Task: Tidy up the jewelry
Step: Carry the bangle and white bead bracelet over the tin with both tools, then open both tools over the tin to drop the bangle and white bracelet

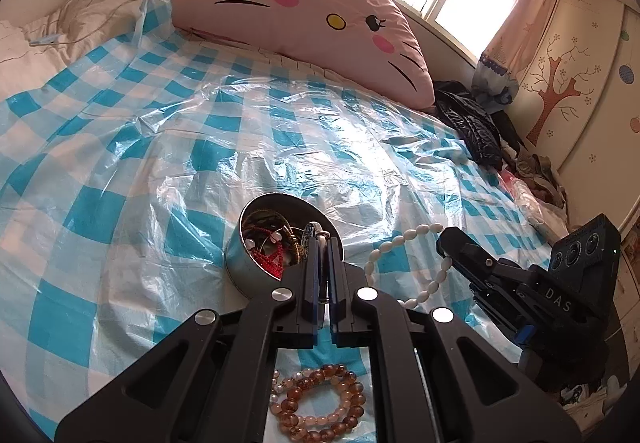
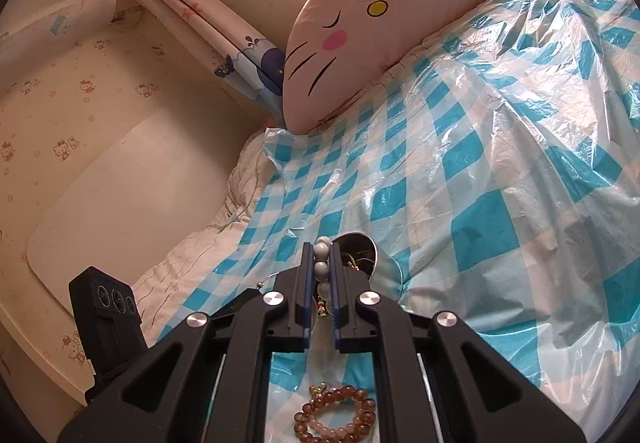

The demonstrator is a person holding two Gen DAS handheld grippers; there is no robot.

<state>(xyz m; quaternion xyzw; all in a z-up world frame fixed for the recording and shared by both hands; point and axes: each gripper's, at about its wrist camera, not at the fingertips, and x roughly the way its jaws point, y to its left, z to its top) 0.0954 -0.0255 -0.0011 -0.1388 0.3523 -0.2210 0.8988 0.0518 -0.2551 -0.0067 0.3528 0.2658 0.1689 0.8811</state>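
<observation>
Currently right hand-held gripper (image 2: 320, 267) clamped on white bead bracelet (image 1: 404, 263), pads pinching a few beads; rest of loop dangles, just beside round tin (image 1: 244, 263) on bed (image 1: 120, 147).
Left hand-held gripper (image 1: 322, 243) closed on tin's rim, steadying it.
Bracelet likely light, floppy, beads smooth, slippery; strand best pinched between beads.
Amber bracelets (image 1: 320, 403) lie under both grippers, loose.

Shiny metal tin (image 1: 256, 267), glossy crinkled plastic sheet (image 1: 280, 131), smooth white beads (image 1: 404, 239), matt cloth pillow (image 1: 320, 23)
</observation>
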